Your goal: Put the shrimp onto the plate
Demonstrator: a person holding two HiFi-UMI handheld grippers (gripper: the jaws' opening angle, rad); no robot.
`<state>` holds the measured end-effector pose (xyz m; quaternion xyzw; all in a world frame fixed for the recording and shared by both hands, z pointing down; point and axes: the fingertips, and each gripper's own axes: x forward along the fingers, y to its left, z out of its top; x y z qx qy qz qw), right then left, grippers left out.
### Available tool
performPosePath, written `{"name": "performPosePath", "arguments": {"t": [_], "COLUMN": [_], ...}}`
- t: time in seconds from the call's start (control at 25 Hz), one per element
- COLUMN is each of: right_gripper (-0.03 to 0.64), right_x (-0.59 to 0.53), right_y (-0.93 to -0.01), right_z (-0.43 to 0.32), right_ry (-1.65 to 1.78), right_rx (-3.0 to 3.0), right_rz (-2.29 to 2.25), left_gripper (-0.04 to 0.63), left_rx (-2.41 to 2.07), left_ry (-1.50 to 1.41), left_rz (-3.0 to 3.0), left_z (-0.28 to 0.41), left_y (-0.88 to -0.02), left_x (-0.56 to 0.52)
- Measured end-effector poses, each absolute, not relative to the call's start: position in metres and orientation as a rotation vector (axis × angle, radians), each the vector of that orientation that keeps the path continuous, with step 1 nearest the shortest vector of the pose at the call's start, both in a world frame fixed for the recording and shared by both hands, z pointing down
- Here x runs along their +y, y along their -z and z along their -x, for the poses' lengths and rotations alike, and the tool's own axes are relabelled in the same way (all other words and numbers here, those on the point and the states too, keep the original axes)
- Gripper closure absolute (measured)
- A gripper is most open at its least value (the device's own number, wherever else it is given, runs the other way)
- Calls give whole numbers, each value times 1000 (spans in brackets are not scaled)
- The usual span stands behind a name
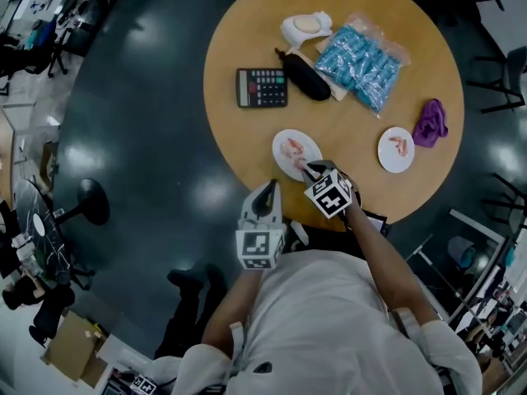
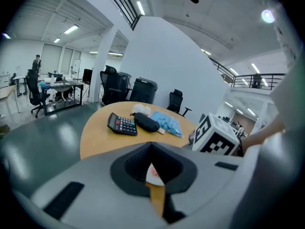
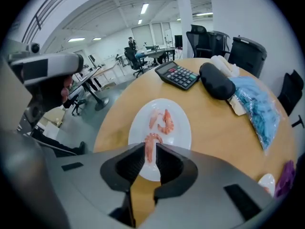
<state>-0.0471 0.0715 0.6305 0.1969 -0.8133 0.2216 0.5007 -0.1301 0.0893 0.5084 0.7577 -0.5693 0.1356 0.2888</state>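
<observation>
While the shrimp [image 3: 151, 140] is hanging pinched in the right gripper [image 3: 150, 148], low over the near white plate [image 3: 181, 128]:
The jaws are closing narrowly on its lower body, and the curled end is poking out above them, over the plate's near half. Likely light, soft and slick, so the thick mid-body is the safest hold and light pressure is best. Two more shrimp [image 3: 164, 120] are lying mid-plate. The left gripper [image 2: 151, 168] is hovering off the round table's [image 1: 263, 23] edge, jaws nearly together, holding nothing.
</observation>
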Motion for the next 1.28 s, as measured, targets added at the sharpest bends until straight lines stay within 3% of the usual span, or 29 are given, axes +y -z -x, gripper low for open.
{"name": "performPosePath", "arguments": {"t": [0.04, 0.12, 0.4, 0.56, 0.84, 1.0, 1.28], "right_gripper": [529, 508, 509, 562, 569, 571, 571], "right_x": [72, 76, 80, 84, 81, 65, 12], "right_y": [-636, -645, -660, -659, -636, -610, -611], "right_z": [49, 52, 55, 59, 43, -7, -169], "right_ry": [-529, -519, -544, -576, -575, -588, -713], "right_rx": [-1946, -1903, -1835, -1832, -1877, -1912, -1838], "right_rz": [-461, -422, -377, -355, -440, -584, -983], "left_gripper": [588, 588, 588, 588, 588, 588, 588], "left_rx": [-1518, -1518, -1496, -1475, -1425, -1395, -1347], "left_ry": [-359, -349, -335, -341, -357, -374, -400], "left_rz": [-2018, -2012, -2016, -2034, -2084, -2121, -2164], "left_z": [132, 137, 146, 144, 128, 106, 64], "left_y": [-510, -512, -514, -514, -507, -502, -495], "left_x": [90, 91, 93, 90, 85, 76, 68]}}
